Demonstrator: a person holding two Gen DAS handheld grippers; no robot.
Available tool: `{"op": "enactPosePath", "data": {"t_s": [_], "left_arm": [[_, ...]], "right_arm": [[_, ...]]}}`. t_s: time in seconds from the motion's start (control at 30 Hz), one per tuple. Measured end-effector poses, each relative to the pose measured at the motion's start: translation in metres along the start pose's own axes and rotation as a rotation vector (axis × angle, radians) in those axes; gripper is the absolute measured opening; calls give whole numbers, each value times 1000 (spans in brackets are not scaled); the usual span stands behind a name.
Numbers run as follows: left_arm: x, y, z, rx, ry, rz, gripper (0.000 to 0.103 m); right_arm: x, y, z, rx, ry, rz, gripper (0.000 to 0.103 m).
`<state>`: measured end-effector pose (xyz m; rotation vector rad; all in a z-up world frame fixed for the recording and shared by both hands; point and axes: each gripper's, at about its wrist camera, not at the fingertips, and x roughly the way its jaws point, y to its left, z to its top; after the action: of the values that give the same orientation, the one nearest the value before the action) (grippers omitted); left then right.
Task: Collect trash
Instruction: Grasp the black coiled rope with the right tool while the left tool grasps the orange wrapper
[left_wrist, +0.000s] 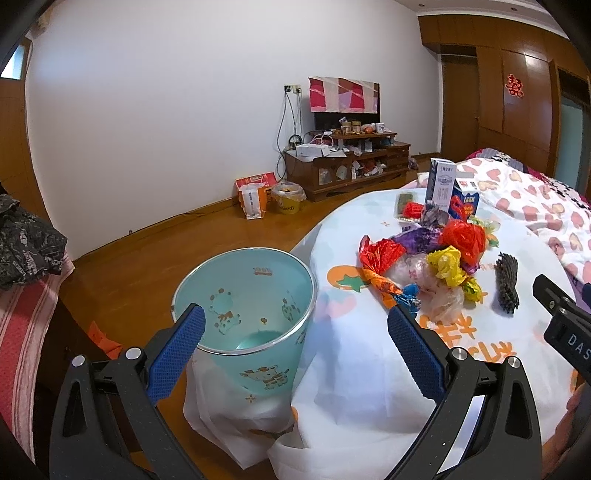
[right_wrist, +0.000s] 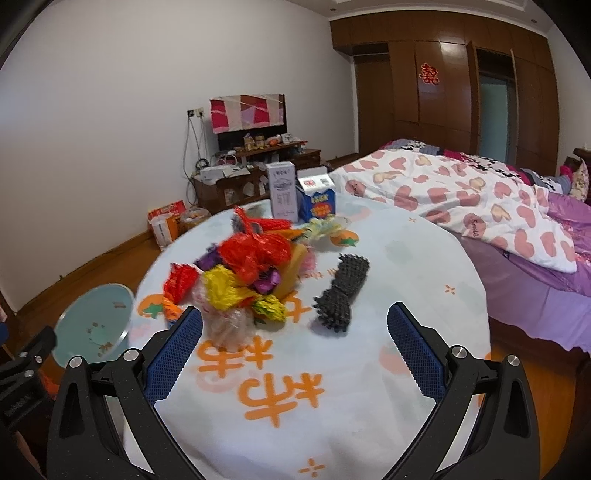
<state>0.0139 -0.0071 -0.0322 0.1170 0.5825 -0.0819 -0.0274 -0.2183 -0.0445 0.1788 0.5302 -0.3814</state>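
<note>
A heap of crumpled coloured wrappers and plastic bags (left_wrist: 436, 258) (right_wrist: 243, 273) lies on the round table with a white printed cloth (left_wrist: 369, 354) (right_wrist: 388, 266). A dark spiky net bundle (left_wrist: 506, 288) (right_wrist: 341, 299) lies to the right of the heap. A pale blue bin with cartoon prints (left_wrist: 251, 317) (right_wrist: 92, 325) stands on the floor at the table's left edge. My left gripper (left_wrist: 295, 328) is open, hovering between the bin and the table edge. My right gripper (right_wrist: 294, 332) is open above the cloth, just short of the heap and the net bundle. Neither holds anything.
Two cartons (left_wrist: 452, 188) (right_wrist: 299, 195) stand at the table's far side. A bed with a heart-print quilt (right_wrist: 461, 192) lies to the right. A cluttered TV cabinet (left_wrist: 347, 162) and bags (left_wrist: 255, 199) stand by the far wall. A striped seat with a dark bag (left_wrist: 26, 243) is at the left.
</note>
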Motion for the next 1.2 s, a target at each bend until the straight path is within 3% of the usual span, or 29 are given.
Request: {"op": "enactPosePath", "data": {"t_s": [0.1, 0.23, 0.33, 0.4, 0.57, 0.73, 0.9, 0.97, 1.1, 1.2], "left_arm": [[8, -2, -3, 10, 12, -3, 97], [32, -1, -11, -8, 85, 3, 97], [48, -7, -18, 8, 118, 1, 97], [55, -9, -21, 12, 123, 9, 97], [79, -11, -12, 4, 147, 30, 96], [99, -19, 9, 6, 137, 16, 89], [131, -46, 28, 21, 163, -24, 83], [145, -57, 31, 21, 191, -31, 76], [166, -77, 28, 20, 250, -67, 74], [172, -88, 23, 41, 268, -90, 65]], "right_arm": [[10, -13, -7, 5, 31, -30, 98], [26, -37, -19, 5, 71, -76, 97], [40, -53, -26, 27, 107, -98, 92], [54, -64, -22, 55, 130, -102, 85], [85, -72, 3, 83, 129, -87, 83], [126, -71, 17, 125, 209, -64, 78], [157, -68, 17, 135, 294, -39, 65], [161, -64, 15, 126, 309, -17, 56], [170, -61, 9, 118, 341, 13, 42], [176, -61, 4, 119, 361, 22, 33]]}}
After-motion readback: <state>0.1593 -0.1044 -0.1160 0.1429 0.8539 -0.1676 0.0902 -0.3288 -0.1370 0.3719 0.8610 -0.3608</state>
